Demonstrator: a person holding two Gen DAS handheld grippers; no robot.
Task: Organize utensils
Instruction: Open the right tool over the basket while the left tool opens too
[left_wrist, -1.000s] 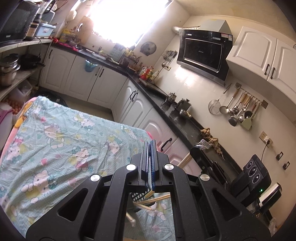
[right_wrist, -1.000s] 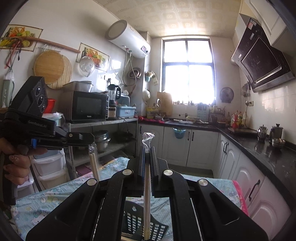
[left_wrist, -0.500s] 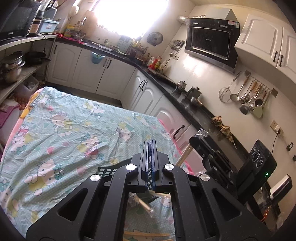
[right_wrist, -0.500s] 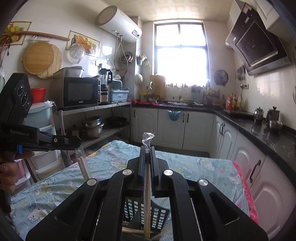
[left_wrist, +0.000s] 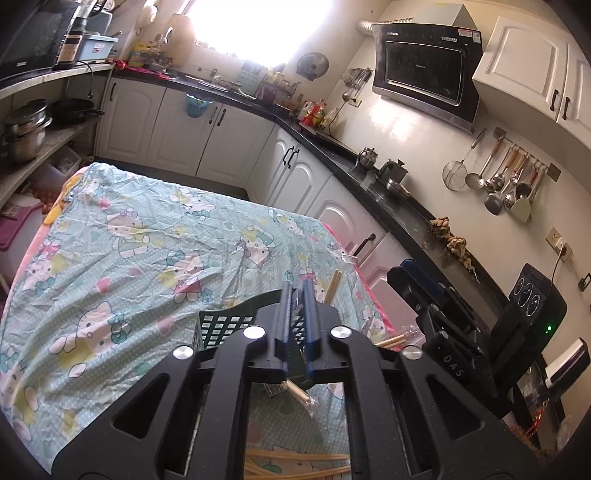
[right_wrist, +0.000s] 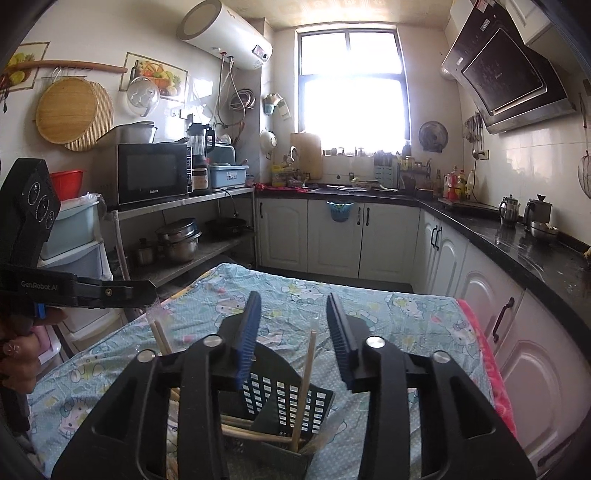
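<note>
Right gripper (right_wrist: 293, 325), at the lower centre of its own view, was opening, its blue pads spread and pressing on nothing; a pale wooden chopstick in a clear sleeve (right_wrist: 307, 373) stood loose between them, leaning in the dark green slotted plastic basket (right_wrist: 284, 397) just below. More chopsticks lay in that basket. Left gripper (left_wrist: 295, 299), low in the middle of its view, was only starting to part, a thin clear wrapper (left_wrist: 294, 300) showing in the narrow gap; whether the pads pressed it I could not tell. Beneath lay the basket on a turquoise cartoon-cat tablecloth (left_wrist: 129, 258), white kitchen cabinets (right_wrist: 332, 236) behind.
</note>
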